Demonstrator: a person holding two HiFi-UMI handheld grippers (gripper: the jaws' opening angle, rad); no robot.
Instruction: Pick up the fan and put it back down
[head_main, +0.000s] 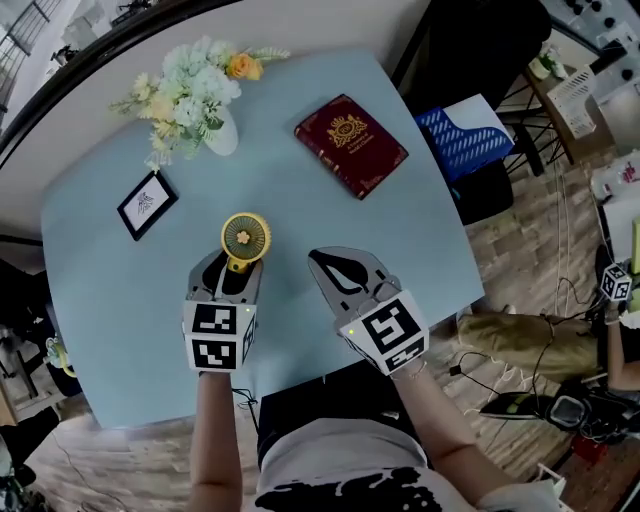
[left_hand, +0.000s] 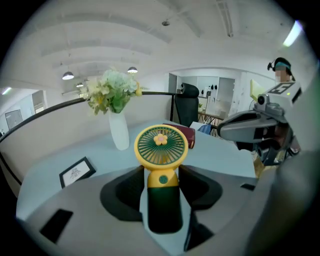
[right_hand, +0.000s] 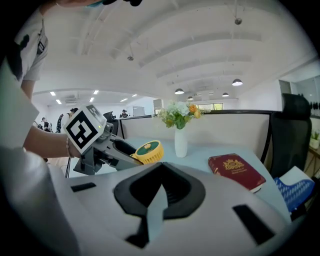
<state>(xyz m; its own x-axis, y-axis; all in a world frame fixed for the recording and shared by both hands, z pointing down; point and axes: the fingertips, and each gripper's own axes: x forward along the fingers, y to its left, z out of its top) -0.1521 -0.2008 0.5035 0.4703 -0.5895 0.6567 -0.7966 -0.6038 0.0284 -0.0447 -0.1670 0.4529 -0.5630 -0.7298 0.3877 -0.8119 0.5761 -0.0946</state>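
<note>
Overhead, the fan (head_main: 245, 238) has its handle buried in the left gripper (head_main: 236, 275), and the picture frame (head_main: 147, 203) is unreadably tiny.

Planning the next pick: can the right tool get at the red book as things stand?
Probably yes. The right tool is empty, jaws closed, with only bare table between it and the red book.

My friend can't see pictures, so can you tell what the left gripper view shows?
The left hand-held gripper holds a yellow fan by its dark green handle, above a pale blue table. Behind are a white vase of flowers, a framed picture and a red book.
</note>
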